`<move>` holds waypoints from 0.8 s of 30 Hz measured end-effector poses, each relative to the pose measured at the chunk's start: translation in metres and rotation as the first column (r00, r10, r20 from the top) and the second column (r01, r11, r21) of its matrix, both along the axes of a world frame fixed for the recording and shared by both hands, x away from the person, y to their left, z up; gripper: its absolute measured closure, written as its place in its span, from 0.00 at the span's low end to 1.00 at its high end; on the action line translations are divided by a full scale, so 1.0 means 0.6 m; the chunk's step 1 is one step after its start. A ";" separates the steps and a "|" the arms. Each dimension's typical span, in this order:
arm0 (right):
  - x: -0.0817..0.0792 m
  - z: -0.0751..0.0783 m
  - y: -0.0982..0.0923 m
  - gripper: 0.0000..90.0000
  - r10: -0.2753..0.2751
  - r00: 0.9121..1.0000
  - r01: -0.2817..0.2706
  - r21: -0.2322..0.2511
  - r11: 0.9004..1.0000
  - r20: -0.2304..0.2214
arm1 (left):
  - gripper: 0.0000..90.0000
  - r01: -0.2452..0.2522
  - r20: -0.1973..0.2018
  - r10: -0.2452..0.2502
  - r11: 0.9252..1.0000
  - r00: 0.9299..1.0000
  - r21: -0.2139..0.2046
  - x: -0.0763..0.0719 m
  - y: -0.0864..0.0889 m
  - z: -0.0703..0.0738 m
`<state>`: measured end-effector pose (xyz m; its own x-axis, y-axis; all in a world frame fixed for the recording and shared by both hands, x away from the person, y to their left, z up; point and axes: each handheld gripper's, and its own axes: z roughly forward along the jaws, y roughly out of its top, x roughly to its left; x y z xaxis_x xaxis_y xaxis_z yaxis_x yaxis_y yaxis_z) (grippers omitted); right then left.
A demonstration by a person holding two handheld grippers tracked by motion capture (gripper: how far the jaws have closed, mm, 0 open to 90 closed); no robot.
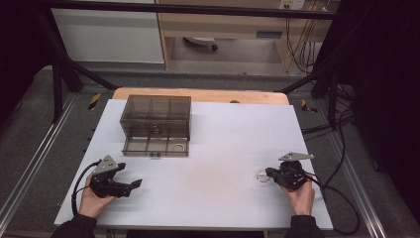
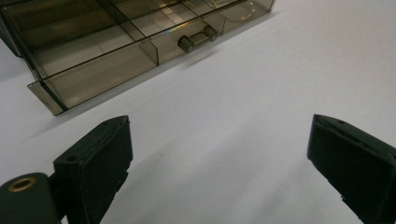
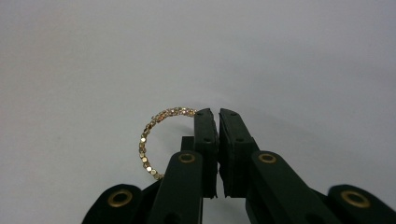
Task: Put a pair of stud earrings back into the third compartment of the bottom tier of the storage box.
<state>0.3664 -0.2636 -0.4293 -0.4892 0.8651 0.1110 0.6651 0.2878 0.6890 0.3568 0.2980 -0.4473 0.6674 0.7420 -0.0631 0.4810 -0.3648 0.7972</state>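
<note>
A thin gold beaded bracelet (image 3: 148, 135) lies as a hoop on the white table top, one side running in between the jaws of my right gripper (image 3: 217, 114). That gripper is shut on the bracelet. From above, the bracelet (image 1: 262, 176) sits just left of the right gripper (image 1: 270, 173) at the table's right front. A smoky clear drawer box (image 1: 156, 113) stands at the back left, its bottom drawer (image 1: 148, 145) pulled out. My left gripper (image 1: 134, 184) rests at the left front, open (image 2: 219, 163) and holding nothing, aimed toward the drawer (image 2: 93, 70).
Another pale bracelet (image 1: 179, 147) lies in the drawer's right compartment (image 2: 236, 11). The drawer handle (image 2: 196, 38) faces me. The white table top (image 1: 223, 139) spreads between box and grippers. Cables trail off the right edge (image 1: 341, 198).
</note>
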 end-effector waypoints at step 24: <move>0.018 0.034 0.079 0.97 0.072 0.997 -0.073 0.033 0.997 0.036 | 0.07 -0.001 0.000 0.001 1.000 1.000 0.001 0.000 0.000 0.000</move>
